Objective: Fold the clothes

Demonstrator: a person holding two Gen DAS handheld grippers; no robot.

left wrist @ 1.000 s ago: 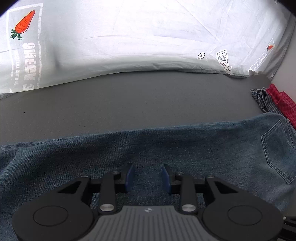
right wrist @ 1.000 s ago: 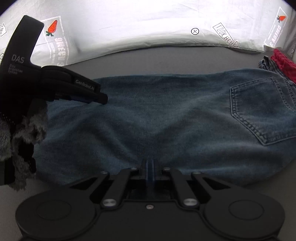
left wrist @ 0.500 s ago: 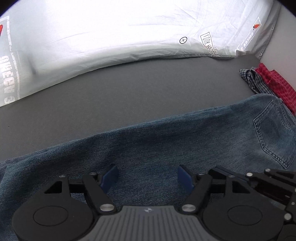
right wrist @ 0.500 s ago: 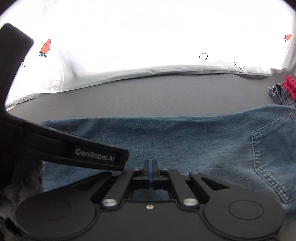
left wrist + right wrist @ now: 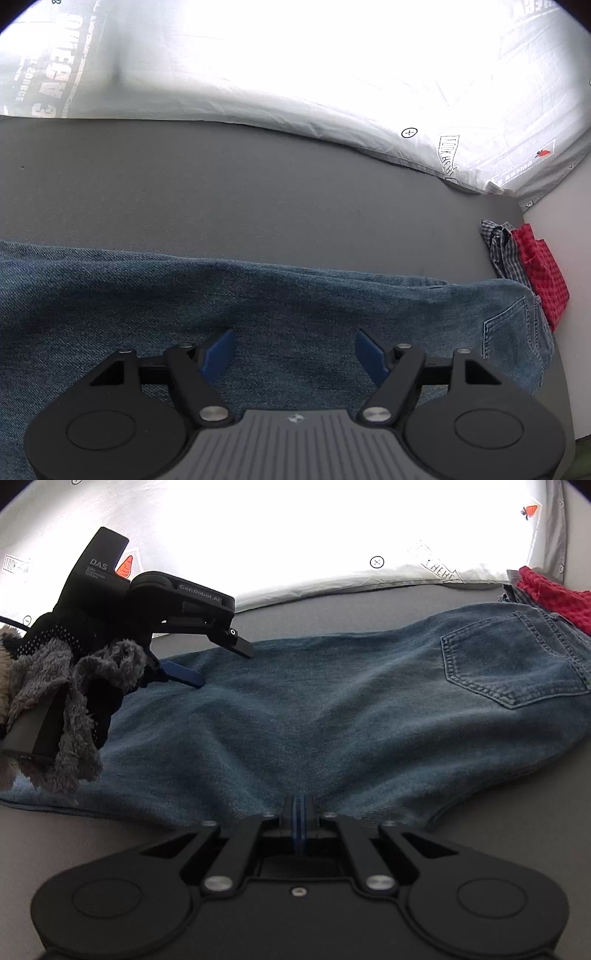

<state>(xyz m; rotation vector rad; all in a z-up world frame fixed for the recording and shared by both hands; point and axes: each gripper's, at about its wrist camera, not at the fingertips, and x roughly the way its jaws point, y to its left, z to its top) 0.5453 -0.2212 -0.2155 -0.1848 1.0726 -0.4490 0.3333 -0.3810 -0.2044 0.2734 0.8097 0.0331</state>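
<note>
The right gripper (image 5: 299,814) has its blue-padded fingers pressed together on the near edge of the faded blue denim jeans (image 5: 332,709), pinching a small ridge of cloth. The left gripper (image 5: 293,352) hangs over the same garment with its fingers spread wide, holding nothing — denim shows between the blue pads (image 5: 218,350).

The jeans lie flat on the dark grey table surface (image 5: 240,192), their long axis running left to right across both views. The seat end with its stitched back pocket (image 5: 513,664) points right, toward a red checked cloth (image 5: 550,598) and a blue plaid cloth (image 5: 498,247) just beside the waist.

In the right wrist view the left gripper's black body reads "DAS" and "GenRobot.AI". The white printed sheet (image 5: 295,74) behind shows carrot pictures and a "LOOK HERE" tag.
</note>
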